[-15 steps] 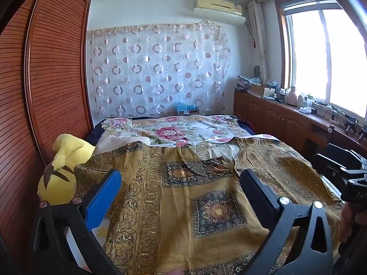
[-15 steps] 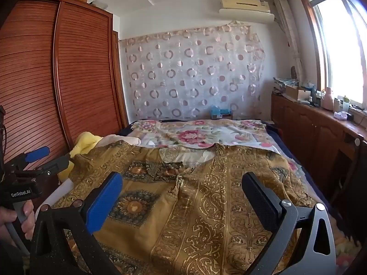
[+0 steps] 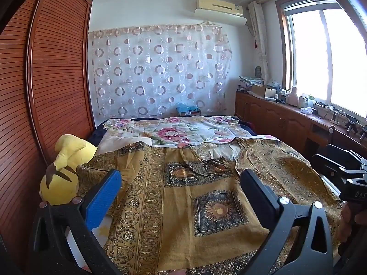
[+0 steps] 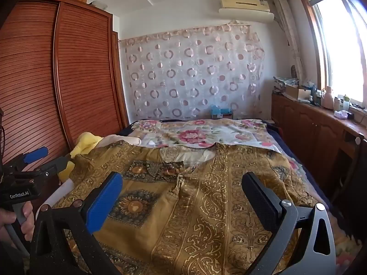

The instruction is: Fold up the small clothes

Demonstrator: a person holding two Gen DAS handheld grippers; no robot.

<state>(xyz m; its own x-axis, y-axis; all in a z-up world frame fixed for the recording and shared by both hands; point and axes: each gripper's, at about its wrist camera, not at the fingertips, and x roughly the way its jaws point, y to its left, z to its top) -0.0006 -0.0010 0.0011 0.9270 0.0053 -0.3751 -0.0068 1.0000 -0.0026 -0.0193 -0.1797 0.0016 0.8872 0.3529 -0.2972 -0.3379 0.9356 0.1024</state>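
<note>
A mustard-gold patterned shirt (image 3: 183, 206) lies spread flat on the bed, collar towards the far end; it also shows in the right wrist view (image 4: 206, 201). My left gripper (image 3: 181, 183) is open and empty, held above the shirt's left half. My right gripper (image 4: 182, 185) is open and empty above the shirt's right half. The right gripper shows at the right edge of the left wrist view (image 3: 344, 171). The left gripper shows at the left edge of the right wrist view (image 4: 34, 160).
A floral sheet (image 3: 179, 133) covers the bed beyond the shirt. A yellow plush toy (image 3: 64, 171) sits at the bed's left edge beside the wooden wardrobe (image 3: 45, 91). A wooden cabinet (image 3: 286, 119) with clutter runs along the window on the right.
Both grippers stay open above the shirt; the views have barely shifted.
</note>
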